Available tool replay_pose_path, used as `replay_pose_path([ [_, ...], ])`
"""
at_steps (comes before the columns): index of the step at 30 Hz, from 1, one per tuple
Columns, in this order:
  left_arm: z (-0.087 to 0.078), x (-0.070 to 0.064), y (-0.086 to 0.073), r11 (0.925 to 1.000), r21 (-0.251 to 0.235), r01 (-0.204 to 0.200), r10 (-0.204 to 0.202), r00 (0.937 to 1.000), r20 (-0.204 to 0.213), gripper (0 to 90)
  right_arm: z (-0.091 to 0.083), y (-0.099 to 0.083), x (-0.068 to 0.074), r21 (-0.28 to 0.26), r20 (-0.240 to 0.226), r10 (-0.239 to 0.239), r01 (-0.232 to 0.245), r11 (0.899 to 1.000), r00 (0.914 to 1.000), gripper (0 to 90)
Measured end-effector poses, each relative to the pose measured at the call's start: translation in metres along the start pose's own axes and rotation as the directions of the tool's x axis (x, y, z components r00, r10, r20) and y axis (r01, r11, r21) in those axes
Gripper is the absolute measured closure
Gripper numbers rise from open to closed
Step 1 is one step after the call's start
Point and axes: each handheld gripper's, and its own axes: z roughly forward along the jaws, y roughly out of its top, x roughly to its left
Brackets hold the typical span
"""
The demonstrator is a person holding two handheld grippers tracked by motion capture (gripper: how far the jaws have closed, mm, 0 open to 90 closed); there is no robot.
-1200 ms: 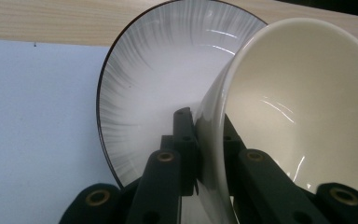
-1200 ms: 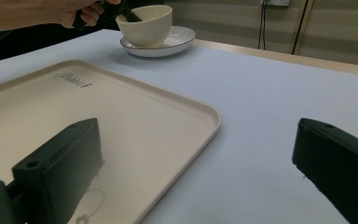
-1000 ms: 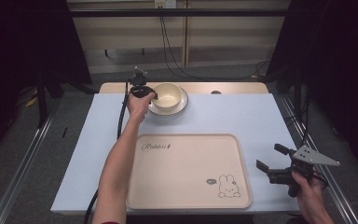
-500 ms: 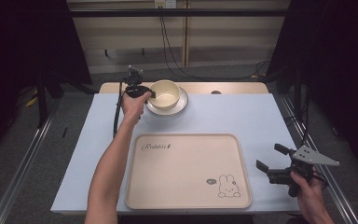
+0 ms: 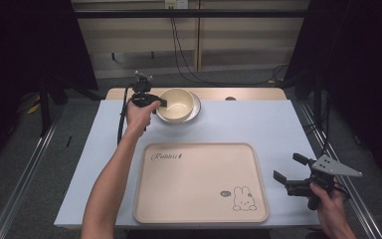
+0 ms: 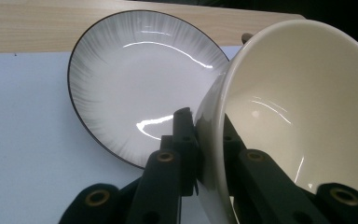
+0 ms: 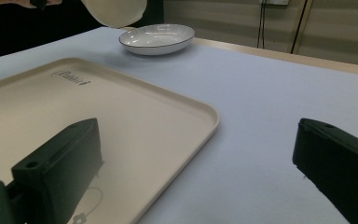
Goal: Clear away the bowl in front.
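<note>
A pale blue table [image 5: 278,129] is standing in a dim room, with cables hanging down the far wall. At twelve o'clock on it a dark-rimmed white plate [image 6: 135,84] is sitting, and the left gripper [image 5: 155,102] is pinching the near wall of a cream bowl [image 5: 176,103] between its jaws, one jaw inside and one outside. In the right gripper view the bowl is hanging clear above the plate, tilted. The cream tray [image 5: 199,179] with its rabbit print is lying at six o'clock, bare. The right gripper [image 5: 291,180] is waiting at four o'clock just off the tray's edge, jaws spread wide with nothing between them.

The step looks like carrying the bowl away from the plate, probably toward the tray. A rim pinch on glazed ceramic is likely to slip, so keeping the squeeze firm, levelling the bowl and travelling slowly and low should serve best. Setting the base flat before letting go would avoid a wobble.
</note>
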Motion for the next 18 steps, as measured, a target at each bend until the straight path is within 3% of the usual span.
replay_pose_path([
  [7,-0.003,-0.013,-0.005,0.9998,-0.015,-0.011,0.011,0.9999,0.011,83.4,0.000,0.000,0.000,-0.004,0.000,-0.003,0.003,1.000,1.0000,0.9],
  [18,0.002,-0.027,-0.013,0.9974,0.029,-0.066,0.064,0.9960,0.062,83.4,0.000,0.000,0.000,-0.006,-0.003,0.000,0.000,1.000,1.0000,0.9],
])
